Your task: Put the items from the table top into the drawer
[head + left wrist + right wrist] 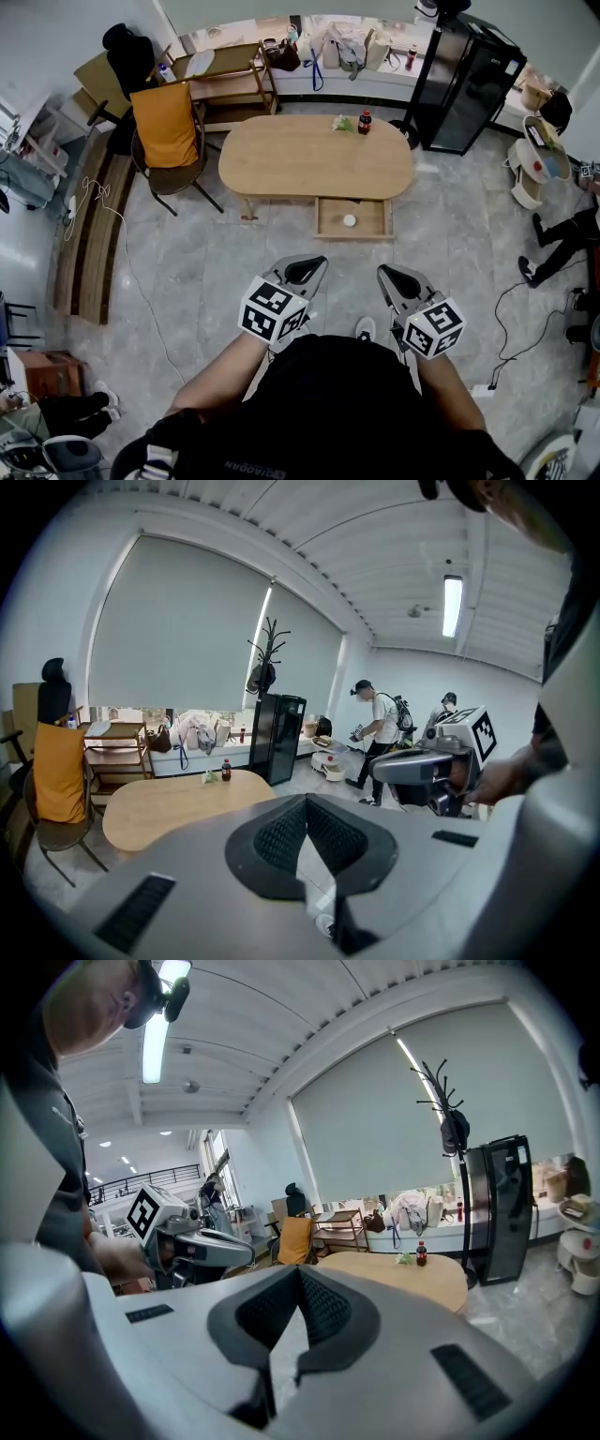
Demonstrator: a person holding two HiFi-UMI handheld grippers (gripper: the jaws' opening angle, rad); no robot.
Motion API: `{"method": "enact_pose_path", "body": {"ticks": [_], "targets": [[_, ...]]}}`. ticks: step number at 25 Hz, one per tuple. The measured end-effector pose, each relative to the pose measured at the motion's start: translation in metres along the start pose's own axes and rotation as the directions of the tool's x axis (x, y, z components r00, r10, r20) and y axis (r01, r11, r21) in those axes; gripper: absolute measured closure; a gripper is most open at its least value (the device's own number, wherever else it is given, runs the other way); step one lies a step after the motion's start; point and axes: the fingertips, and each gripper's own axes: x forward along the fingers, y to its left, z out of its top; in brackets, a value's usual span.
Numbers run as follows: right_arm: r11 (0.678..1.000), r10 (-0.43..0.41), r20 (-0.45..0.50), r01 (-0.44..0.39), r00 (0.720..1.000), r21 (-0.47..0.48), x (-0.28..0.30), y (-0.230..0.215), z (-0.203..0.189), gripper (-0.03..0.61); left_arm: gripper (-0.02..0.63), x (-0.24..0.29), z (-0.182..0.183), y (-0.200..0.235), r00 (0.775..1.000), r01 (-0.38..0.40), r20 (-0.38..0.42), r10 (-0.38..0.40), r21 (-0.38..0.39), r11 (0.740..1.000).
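An oval wooden table (314, 159) stands a few steps ahead of me. Near its far edge are a small dark cola bottle (365, 122) and a pale green-white item (343, 123). The drawer (324, 217) hangs open under the near edge, with a small white round thing (349, 220) inside. My left gripper (312, 267) and right gripper (390, 276) are held close to my body, well short of the table, both shut and empty. The left gripper view shows its shut jaws (305, 806) with the bottle (226, 770) far beyond. In the right gripper view the jaws (300, 1277) also meet, and the bottle (421, 1254) stands far beyond them.
A chair draped in orange (165, 127) stands at the table's left end, with a wooden shelf cart (230, 75) behind it. A black cabinet (464, 84) is at the back right. Cables (141, 281) trail over the grey floor. People (380, 733) stand off to the right.
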Motion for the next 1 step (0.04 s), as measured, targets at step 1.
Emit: {"method": "enact_pose_path", "body": {"ticks": [1], "targets": [[1.000,0.001,0.000,-0.001,1.000,-0.001,-0.0002,-0.0005,0.0002,0.577,0.609,0.0006,0.0004,-0.0001,1.000,0.000,0.000,0.000,0.001,1.000]]}}
